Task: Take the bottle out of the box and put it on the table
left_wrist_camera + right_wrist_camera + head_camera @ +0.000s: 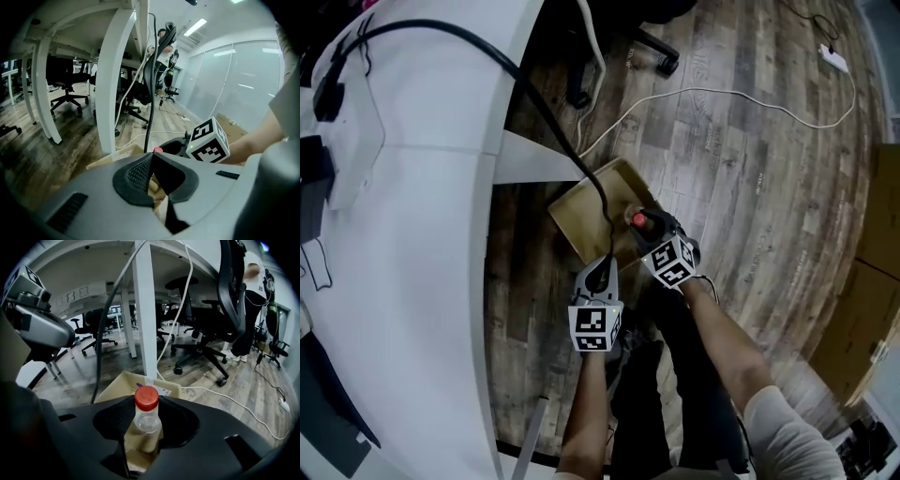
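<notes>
An open cardboard box [581, 211] sits on the wooden floor beside the white table [422, 234]. A clear bottle [146, 420] with a red cap [146, 398] stands upright between the pads of my right gripper [143, 430], which is shut on its body over the box [115, 387]. From above, the red cap [638, 219] shows just ahead of the right gripper [651, 227]. My left gripper [598, 274] is at the box's near edge. Its jaws [152, 180] are nearly together, with a strip of cardboard [157, 187] pinched between them.
A black cable [553, 122] runs off the table down to the box. A white cable [741, 94] and a power strip [834, 58] lie on the floor. A white table leg [144, 319] and office chairs [206, 333] stand beyond; cardboard boxes [872, 281] are at right.
</notes>
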Tool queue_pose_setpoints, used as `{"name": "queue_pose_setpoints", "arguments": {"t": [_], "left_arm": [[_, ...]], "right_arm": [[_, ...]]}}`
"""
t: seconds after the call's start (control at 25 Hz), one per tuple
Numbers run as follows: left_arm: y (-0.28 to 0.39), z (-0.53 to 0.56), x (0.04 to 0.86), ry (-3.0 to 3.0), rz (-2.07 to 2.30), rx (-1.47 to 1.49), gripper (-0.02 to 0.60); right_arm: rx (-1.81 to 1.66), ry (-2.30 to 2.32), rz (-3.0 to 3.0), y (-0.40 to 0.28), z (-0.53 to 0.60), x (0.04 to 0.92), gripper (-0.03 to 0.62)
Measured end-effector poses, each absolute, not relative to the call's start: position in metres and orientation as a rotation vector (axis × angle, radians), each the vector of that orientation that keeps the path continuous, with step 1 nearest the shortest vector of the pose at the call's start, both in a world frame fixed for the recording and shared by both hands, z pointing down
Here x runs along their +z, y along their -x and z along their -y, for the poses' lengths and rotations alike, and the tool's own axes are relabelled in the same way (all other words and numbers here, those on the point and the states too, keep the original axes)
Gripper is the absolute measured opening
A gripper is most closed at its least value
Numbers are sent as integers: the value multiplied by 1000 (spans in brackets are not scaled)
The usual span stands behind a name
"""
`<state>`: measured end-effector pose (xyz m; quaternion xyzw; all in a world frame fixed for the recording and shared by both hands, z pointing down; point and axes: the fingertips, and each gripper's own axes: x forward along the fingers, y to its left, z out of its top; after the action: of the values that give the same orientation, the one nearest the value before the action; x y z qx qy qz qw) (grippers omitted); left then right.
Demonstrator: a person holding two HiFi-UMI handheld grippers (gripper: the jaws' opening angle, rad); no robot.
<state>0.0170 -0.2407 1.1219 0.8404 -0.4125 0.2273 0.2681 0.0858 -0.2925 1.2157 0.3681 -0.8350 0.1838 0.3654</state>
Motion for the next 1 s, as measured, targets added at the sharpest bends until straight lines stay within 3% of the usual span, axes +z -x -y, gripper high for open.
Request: {"name": "queue_pose_setpoints", "arguments": {"t": [0.6,1.0], "left_arm": [[-20,239,917,-2253,1147,578,14],[13,219,781,-2233,1208,572,14]], "right_arm": [[451,-1001,2138,-105,255,973,181],[397,-1015,2171,-90,242,817,181]]}}
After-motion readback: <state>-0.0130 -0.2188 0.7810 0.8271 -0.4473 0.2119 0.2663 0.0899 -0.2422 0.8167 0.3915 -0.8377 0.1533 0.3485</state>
